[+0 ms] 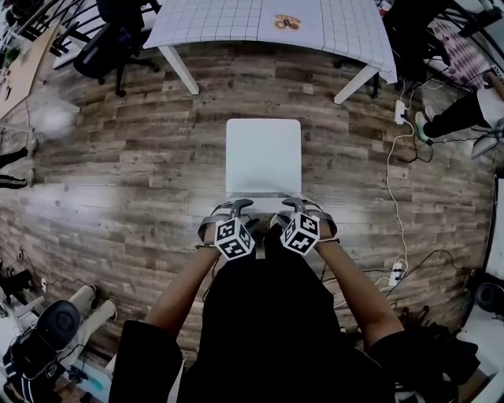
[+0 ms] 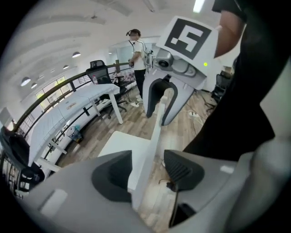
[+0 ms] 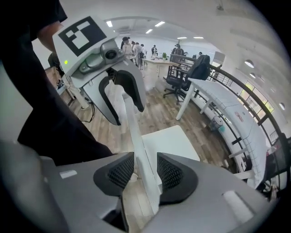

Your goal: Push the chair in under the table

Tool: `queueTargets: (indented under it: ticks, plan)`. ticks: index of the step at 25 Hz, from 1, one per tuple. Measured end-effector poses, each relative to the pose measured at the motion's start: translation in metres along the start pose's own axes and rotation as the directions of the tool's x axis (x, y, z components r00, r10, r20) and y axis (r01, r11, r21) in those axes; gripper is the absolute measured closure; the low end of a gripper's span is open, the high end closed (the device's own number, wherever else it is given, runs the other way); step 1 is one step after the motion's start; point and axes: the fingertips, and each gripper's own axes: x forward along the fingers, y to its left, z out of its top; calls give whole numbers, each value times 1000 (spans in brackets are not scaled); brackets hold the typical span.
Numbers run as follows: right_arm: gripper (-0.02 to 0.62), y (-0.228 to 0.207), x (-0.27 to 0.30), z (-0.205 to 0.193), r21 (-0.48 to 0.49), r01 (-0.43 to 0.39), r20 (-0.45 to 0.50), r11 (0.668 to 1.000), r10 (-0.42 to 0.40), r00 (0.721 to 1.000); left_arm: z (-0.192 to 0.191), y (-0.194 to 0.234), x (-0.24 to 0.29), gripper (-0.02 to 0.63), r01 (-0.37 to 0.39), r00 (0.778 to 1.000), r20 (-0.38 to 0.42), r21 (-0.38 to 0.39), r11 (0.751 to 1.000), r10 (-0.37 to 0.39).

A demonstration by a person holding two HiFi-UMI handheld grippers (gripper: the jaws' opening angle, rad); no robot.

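A: Where's the chair?

B: The white square-seated chair [image 1: 264, 153] sits mid-frame in the head view, on the brown wooden plank floor [image 1: 118, 157]. The white table with a grid-printed top [image 1: 236, 20] runs along the upper edge. A strip of bare floor lies between them, so the chair isn't under it yet.

A: And the 2 tongs?

B: Both are at the chair's thin white backrest [image 2: 158, 123], just below the seat in the head view. The grey left gripper [image 1: 230, 208] has its jaws wide apart, straddling the backrest's top edge with clear gaps on either side. The grey right gripper [image 1: 304, 206] straddles it too, jaws apart but closer to the panel. Neither looks to be pinching it.

A: What could go wrong?

B: Slipping, mainly, I'd say. Pushing with slack jaws could let 1 gripper ride up off the rim. Uneven pressure would swing the chair, and it might hit 1 of the slanted white table legs [image 1: 179, 69]. Pushing that high up could also tip it if its feet catch on the planks.
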Motion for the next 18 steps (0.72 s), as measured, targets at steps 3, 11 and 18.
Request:
queueTargets:
  ticks: [3,11,18]
  plan:
    - [417,3,20,-13,-111,-43,-96,993,32,995,-8,-1,16,387,47,996,-72,45,998,-44]
    - [414,11,60,-27,-211,-127,-209,969,82,975,-17,-11,46,405,156,971,-193,81,984,-138]
    - [410,16,81,-45,-241,-158,-294,958,83,952,-30,-14,71,414,175,952,-271,98,980,-143]
